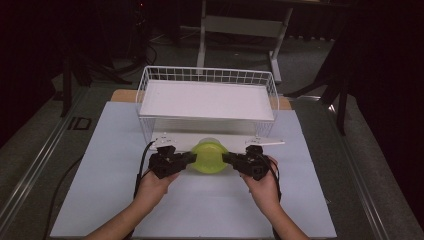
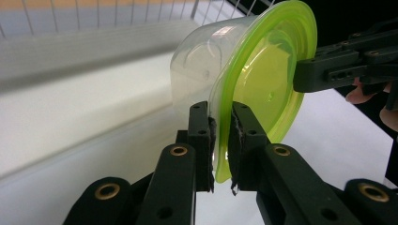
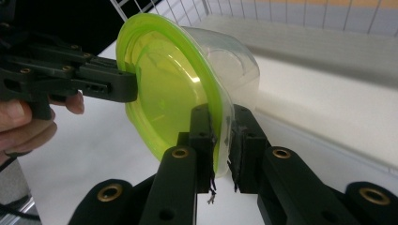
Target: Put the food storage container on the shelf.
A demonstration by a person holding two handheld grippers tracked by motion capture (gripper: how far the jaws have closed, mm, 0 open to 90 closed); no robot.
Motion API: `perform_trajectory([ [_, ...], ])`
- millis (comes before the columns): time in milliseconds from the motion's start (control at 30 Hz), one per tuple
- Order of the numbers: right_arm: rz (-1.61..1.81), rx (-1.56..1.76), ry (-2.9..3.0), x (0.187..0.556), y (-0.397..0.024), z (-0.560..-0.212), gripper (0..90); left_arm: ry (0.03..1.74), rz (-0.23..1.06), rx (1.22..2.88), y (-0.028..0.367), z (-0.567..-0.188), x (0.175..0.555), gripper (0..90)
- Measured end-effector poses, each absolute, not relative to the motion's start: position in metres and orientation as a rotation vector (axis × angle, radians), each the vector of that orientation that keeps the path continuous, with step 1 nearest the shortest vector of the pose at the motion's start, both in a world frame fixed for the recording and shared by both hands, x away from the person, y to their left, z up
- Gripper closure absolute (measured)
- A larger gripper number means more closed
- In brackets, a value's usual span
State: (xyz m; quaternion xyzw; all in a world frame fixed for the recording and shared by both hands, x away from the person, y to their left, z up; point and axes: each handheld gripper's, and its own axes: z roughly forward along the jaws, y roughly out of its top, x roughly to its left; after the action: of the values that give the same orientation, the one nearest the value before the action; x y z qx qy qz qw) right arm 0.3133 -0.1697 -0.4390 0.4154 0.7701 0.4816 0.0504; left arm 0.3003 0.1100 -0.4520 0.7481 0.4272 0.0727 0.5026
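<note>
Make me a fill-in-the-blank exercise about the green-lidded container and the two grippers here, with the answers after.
1. The lid on the clear container is ____ in colour.
2. The left gripper and the right gripper each pinch the lid's ____.
3. Behind the container stands a white wire ____, near the table edge.
4. The number of grippers holding the container is ____.

Missing words: green; rim; basket; two

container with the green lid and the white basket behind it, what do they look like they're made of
Container: clear, glossy plastic by the look, since the shelf shows through its wall. Green lid: translucent, likely soft plastic or silicone, glowing where light passes. White basket: thin grid wire, probably coated metal, matte white.
</note>
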Motion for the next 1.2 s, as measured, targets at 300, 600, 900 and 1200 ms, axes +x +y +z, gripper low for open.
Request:
perform_trajectory([
  [300,1.441,1.314,2.339,0.327,-0.162,-0.449,80.6,1.074,0.195,1.804,0.111,-0.467,0.316,81.1],
  [600,1.399,1.390,2.332,0.346,-0.158,-0.472,80.7,1.104,0.229,1.843,0.107,-0.485,0.336,80.7],
  [900,1.387,1.438,2.313,0.360,-0.159,-0.484,80.5,1.121,0.239,1.850,0.103,-0.496,0.349,80.6],
  [1200,1.381,1.450,2.311,0.366,-0.159,-0.490,80.1,1.120,0.247,1.867,0.101,-0.497,0.355,80.2],
])
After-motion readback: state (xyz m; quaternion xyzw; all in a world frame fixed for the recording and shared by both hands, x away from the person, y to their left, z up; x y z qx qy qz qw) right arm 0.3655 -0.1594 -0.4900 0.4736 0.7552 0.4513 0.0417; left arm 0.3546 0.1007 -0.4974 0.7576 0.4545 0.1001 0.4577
